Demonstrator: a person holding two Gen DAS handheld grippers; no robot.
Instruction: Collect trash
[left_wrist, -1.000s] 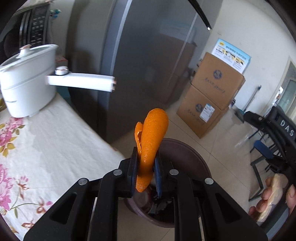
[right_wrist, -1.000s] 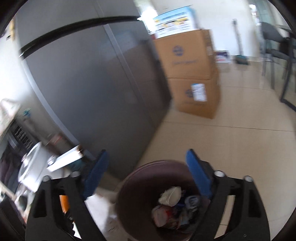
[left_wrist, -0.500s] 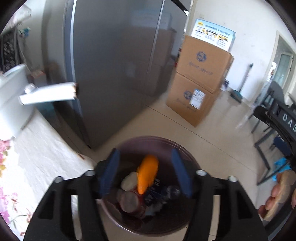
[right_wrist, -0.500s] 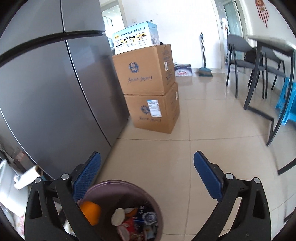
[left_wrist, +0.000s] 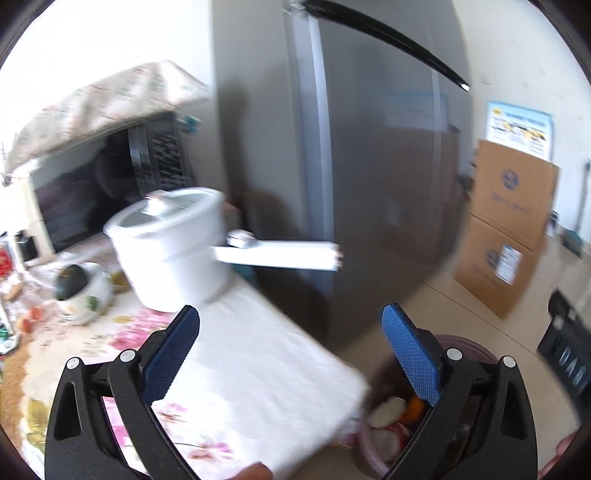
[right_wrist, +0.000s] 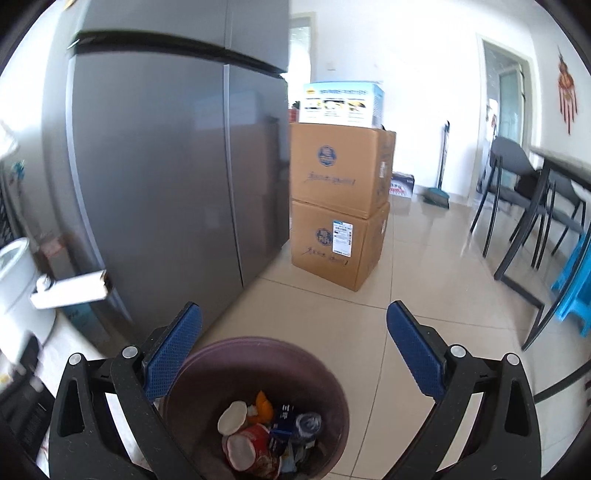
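Note:
A dark purple trash bin (right_wrist: 332, 373) stands on the tiled floor below my right gripper (right_wrist: 293, 347), which is open and empty above its rim. Inside lie an orange peel (right_wrist: 264, 404), a red cup and other wrappers. My left gripper (left_wrist: 291, 347) is open and empty over the corner of the table with its floral cloth (left_wrist: 258, 369). The bin (left_wrist: 476, 345) and the peel (left_wrist: 415, 406) show at the lower right of the left wrist view, partly hidden behind the right finger (left_wrist: 413, 354).
A white pot (left_wrist: 173, 251) with a long handle, a small bowl (left_wrist: 83, 291) and a microwave (left_wrist: 110, 184) stand on the table. A grey fridge (right_wrist: 166, 184) is beside it. Stacked cardboard boxes (right_wrist: 340, 206), chairs (right_wrist: 517, 192) and a blue stool (right_wrist: 576, 288) stand on the floor.
My left gripper opened and dropped the orange peel into the bin, then swung left over the table. My right gripper stayed open and tilted up slightly above the bin.

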